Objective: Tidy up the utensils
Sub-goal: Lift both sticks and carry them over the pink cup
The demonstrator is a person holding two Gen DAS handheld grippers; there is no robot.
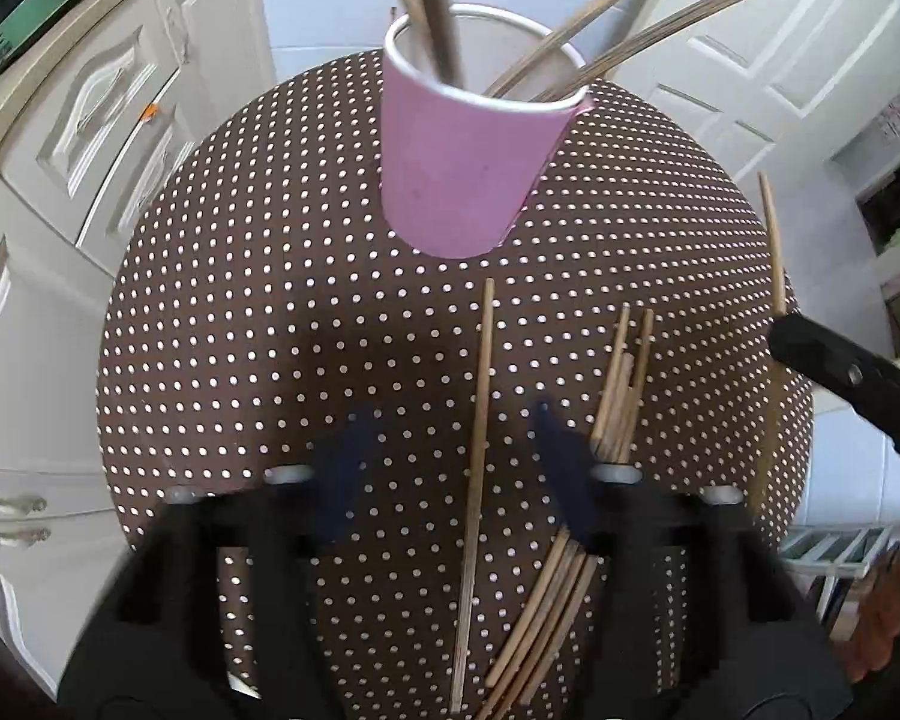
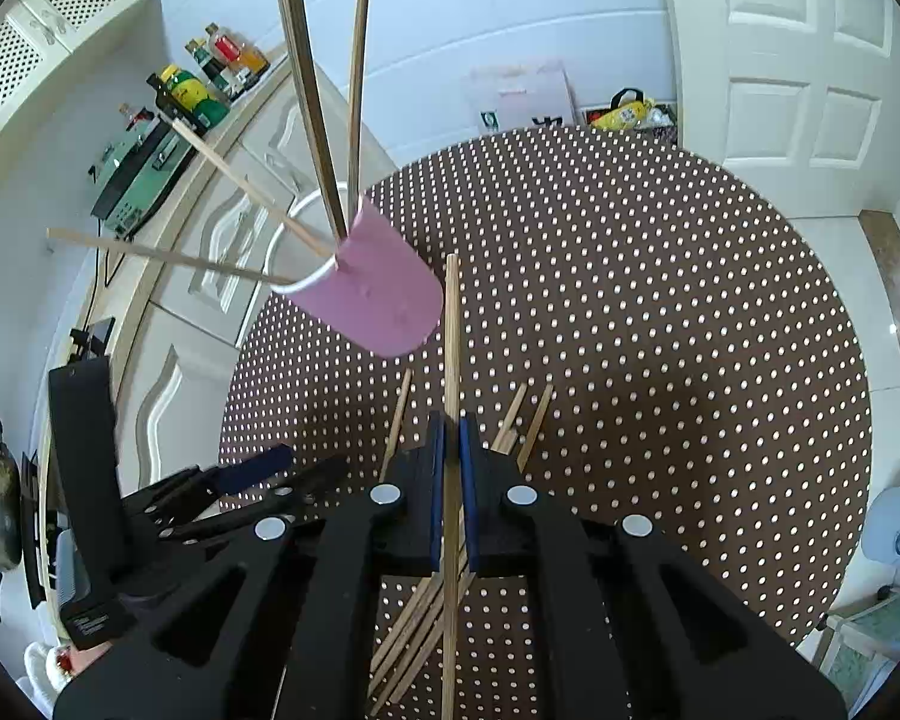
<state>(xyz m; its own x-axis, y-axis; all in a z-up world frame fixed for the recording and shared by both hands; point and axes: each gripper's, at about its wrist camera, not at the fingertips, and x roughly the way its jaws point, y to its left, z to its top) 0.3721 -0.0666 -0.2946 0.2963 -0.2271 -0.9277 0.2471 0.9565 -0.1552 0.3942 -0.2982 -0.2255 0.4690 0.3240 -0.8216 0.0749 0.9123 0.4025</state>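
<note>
Bamboo chopstick (image 2: 450,360) sits clamped in the right gripper (image 2: 452,438), tip toward the pink cup (image 2: 384,294) at eleven o'clock. Step in hand: carrying it there; next, lift over the rim and drop it in. Left gripper (image 1: 450,444) hangs open over one loose chopstick (image 1: 480,420) on the dotted surface (image 1: 270,300).
</note>
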